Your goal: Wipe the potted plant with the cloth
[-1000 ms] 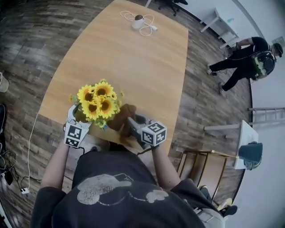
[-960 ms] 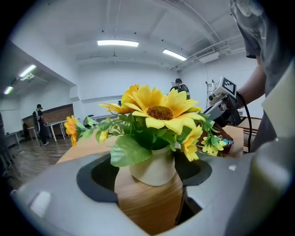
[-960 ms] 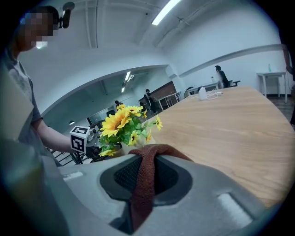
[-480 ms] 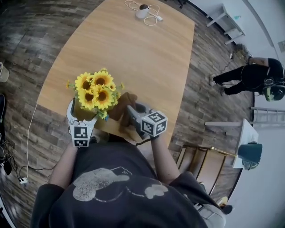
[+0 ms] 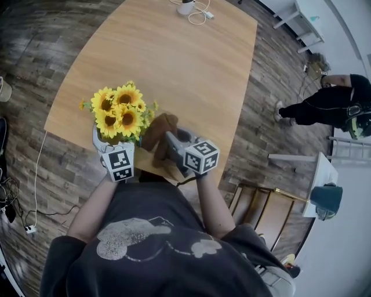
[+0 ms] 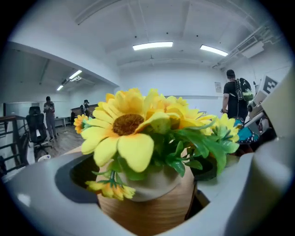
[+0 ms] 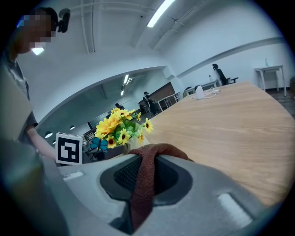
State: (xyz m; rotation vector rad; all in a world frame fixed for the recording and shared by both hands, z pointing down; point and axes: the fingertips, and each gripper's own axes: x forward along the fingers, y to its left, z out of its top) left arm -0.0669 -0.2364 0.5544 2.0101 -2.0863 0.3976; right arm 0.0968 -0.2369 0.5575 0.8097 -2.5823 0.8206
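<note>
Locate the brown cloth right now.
In the head view, the cloth is by the near edge of the table, pinched in the right hand-held gripper, just right of the potted plant.

- A wooden table (image 5: 191,64) is filling the upper middle of the head view.
- A small white corded device (image 5: 186,7) is sitting at the table's far end, at the top edge.
- A person in dark clothes (image 5: 324,107) is bending forward at the right edge, on the plank floor (image 5: 52,35).
- A white cable (image 5: 35,185) is trailing down the left side.
- A teal object (image 5: 326,200) is resting at lower right.
</note>
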